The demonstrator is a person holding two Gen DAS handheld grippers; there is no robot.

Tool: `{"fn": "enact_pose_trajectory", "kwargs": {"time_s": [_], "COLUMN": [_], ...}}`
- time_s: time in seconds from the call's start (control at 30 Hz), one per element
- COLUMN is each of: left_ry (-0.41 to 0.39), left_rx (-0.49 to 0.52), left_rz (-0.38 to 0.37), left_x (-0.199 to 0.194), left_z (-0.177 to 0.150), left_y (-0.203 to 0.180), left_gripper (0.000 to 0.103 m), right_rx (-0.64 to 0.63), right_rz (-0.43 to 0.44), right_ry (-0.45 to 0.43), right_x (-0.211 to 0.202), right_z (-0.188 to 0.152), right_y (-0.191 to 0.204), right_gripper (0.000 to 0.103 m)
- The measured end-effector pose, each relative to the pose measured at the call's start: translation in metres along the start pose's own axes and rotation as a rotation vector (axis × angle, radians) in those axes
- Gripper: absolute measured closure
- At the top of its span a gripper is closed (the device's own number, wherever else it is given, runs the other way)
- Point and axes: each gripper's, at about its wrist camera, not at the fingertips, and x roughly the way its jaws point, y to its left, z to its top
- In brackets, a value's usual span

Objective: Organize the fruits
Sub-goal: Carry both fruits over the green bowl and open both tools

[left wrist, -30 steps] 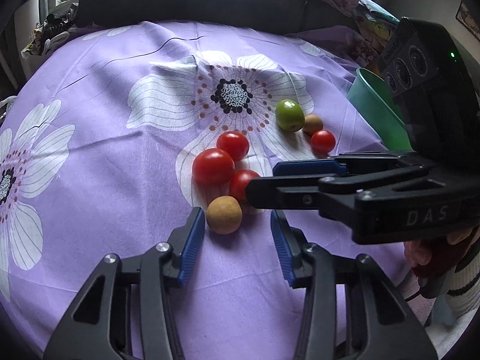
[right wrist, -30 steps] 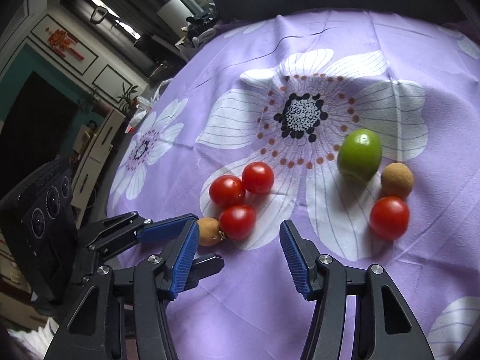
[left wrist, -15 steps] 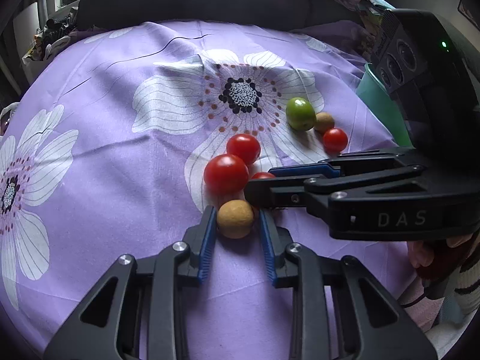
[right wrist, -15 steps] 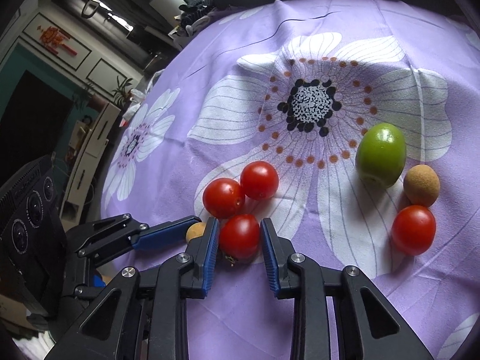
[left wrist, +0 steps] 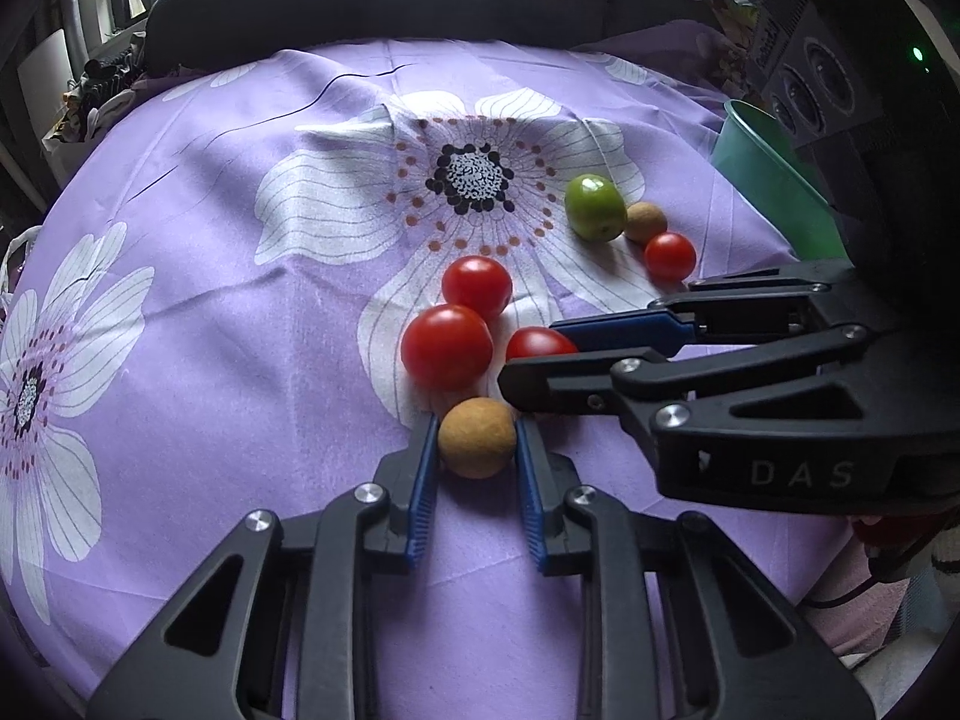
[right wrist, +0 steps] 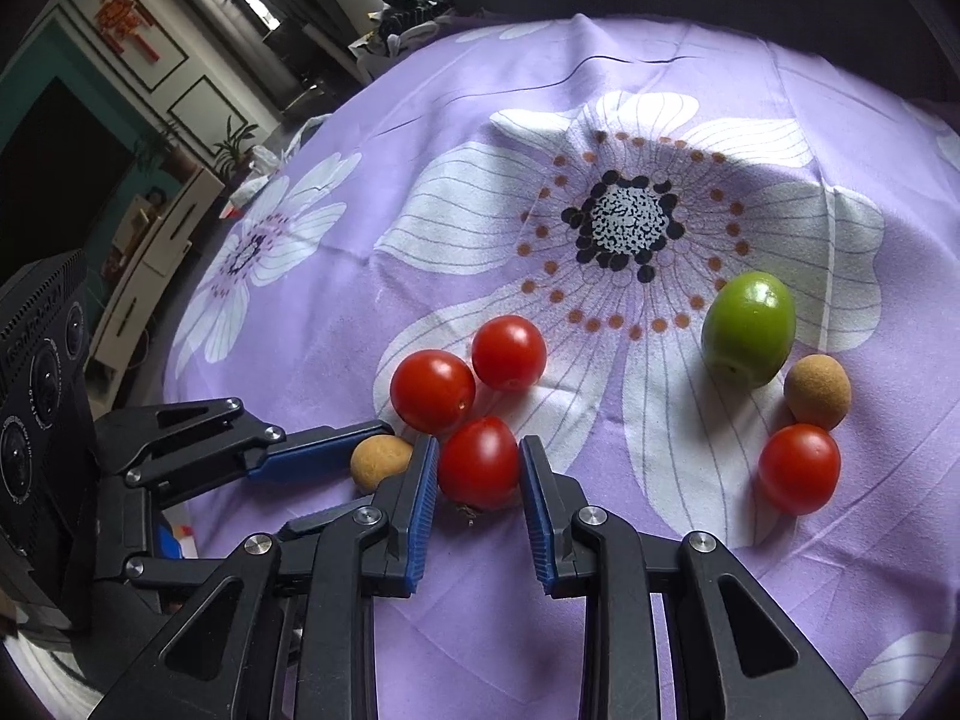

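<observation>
My left gripper (left wrist: 477, 435) is shut on a small tan round fruit (left wrist: 477, 437) on the purple flowered cloth (left wrist: 240, 312); the fruit also shows in the right wrist view (right wrist: 379, 461). My right gripper (right wrist: 478, 461) is shut on a red tomato (right wrist: 478, 461), partly hidden in the left wrist view (left wrist: 537, 343). Two more red tomatoes (right wrist: 432, 390) (right wrist: 509, 352) touch beside it. A green fruit (right wrist: 750, 327), a second tan fruit (right wrist: 817, 391) and a red tomato (right wrist: 799, 468) lie to the right.
A green cup (left wrist: 774, 180) stands at the right edge of the cloth, behind the right gripper. A dark chair back (left wrist: 372, 6) rises beyond the table's far edge. Furniture and a dark doorway (right wrist: 66, 150) lie off to the left.
Both grippers have closed: the left onto the tan fruit, the right onto the red tomato. Both moved slightly forward over their fruit.
</observation>
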Motion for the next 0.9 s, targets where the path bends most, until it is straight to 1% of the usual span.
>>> {"fn": "enact_pose_trajectory", "kwargs": {"time_s": [0.3,0.43,0.63,0.9], "left_ry": [-0.041,-0.072,-0.101,-0.169], "left_rx": [-0.015,0.009,0.057,0.138], "left_rz": [-0.047,-0.049,-0.052,-0.098], "left_x": [-0.02,-0.031,-0.037,-0.038], "left_z": [0.001,0.009,0.031,0.073], "left_y": [-0.013,-0.028,-0.059,-0.116], "left_gripper": [0.078,0.078,0.078,0.078], "right_rx": [0.054,0.082,0.127,0.186], "right_rz": [0.02,0.019,-0.013,-0.097], "right_ry": [-0.091,-0.134,-0.232,-0.374], "right_x": [-0.041,-0.063,-0.107,-0.167], "right_z": [-0.014,-0.025,-0.037,-0.051], "right_y": [-0.017,-0.029,-0.047,-0.082], "right_gripper": [0.074,0.074,0.074,0.074]}}
